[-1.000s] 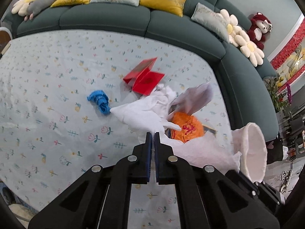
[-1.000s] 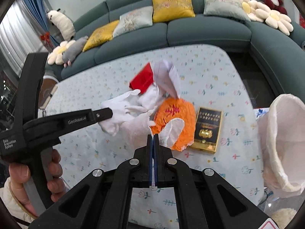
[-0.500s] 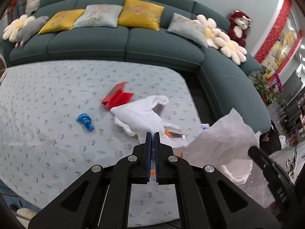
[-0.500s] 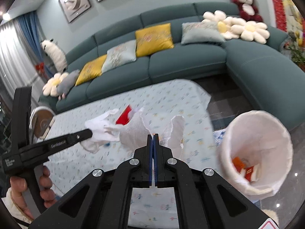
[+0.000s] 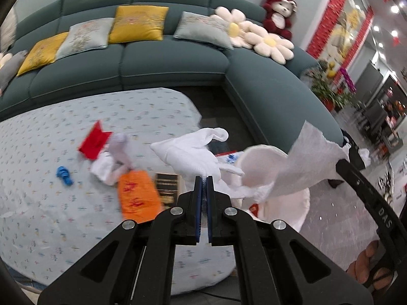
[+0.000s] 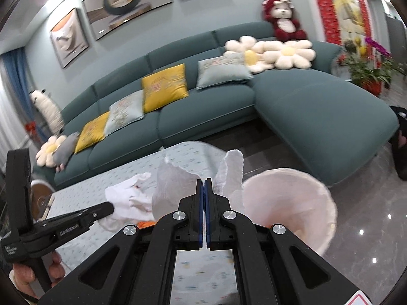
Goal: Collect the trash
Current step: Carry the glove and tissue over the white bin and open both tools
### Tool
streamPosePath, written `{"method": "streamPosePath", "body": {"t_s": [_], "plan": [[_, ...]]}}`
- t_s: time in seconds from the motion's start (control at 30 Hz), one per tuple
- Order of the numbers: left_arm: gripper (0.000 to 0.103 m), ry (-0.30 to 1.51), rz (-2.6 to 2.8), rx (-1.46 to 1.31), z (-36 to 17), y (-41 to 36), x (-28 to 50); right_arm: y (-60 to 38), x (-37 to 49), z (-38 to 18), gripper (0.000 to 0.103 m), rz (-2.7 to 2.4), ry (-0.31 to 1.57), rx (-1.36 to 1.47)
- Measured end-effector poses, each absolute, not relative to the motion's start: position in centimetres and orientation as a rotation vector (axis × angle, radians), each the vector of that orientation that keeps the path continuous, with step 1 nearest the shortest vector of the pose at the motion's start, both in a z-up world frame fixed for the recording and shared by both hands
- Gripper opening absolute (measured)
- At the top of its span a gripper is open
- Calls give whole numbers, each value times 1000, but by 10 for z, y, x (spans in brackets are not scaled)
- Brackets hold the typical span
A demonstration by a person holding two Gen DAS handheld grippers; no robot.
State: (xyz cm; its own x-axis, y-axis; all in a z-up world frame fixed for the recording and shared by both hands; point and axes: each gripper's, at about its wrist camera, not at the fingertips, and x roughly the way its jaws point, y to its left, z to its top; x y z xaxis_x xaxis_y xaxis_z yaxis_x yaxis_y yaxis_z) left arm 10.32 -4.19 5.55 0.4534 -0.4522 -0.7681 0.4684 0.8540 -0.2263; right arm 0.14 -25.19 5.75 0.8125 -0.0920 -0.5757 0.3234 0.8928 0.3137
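**Two pieces of trash carried to the bin's edge**

Beside the table's end, at about four o'clock from the left gripper (image 5: 203,178), stands the pale pink paper-lined waste bin (image 5: 300,211) with its mouth tilted open. That gripper's jaws are pinched tight on a white cloth glove (image 5: 188,155), which hangs with its fingers trailing toward ten o'clock, just short of the bin's near rim. The right gripper (image 6: 203,181) is clamped on a crumpled white paper tissue (image 6: 175,185), whose torn flaps stand up at twelve o'clock; from it the bin (image 6: 290,203) lies at three o'clock, close by. I judge the right hand the nearer of the two, so the tissue looks set to drop first, the glove needing a further swing across. On the flowered tablecloth (image 5: 76,216) behind lie an orange plastic bag (image 5: 137,195), a red folded card (image 5: 95,141), a small blue scrap (image 5: 64,175) and more white tissue (image 5: 112,165), not yet collected.
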Motion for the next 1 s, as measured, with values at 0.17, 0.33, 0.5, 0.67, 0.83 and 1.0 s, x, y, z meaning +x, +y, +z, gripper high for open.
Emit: {"method": "streamPosePath", "body": {"t_s": [0.17, 0.33, 0.5, 0.67, 0.83, 1.0], "plan": [[3, 960, -627, 68, 49, -83, 94, -287, -10, 51, 1, -298, 586, 431], [3, 990, -690, 108, 36, -123, 88, -312, -16, 39, 1, -347, 599, 456], [3, 1025, -734, 129, 23, -153, 88, -330, -13, 26, 1, -367, 629, 462], [6, 1043, -756, 149, 13, -175, 87, -335, -7, 19, 8, -388, 644, 455], [41, 1043, -746, 143, 9, -184, 86, -339, -7, 18, 30, -417, 636, 451], [50, 1037, -724, 134, 10, -178, 88, -337, -9, 18, 45, -427, 632, 450]]}}
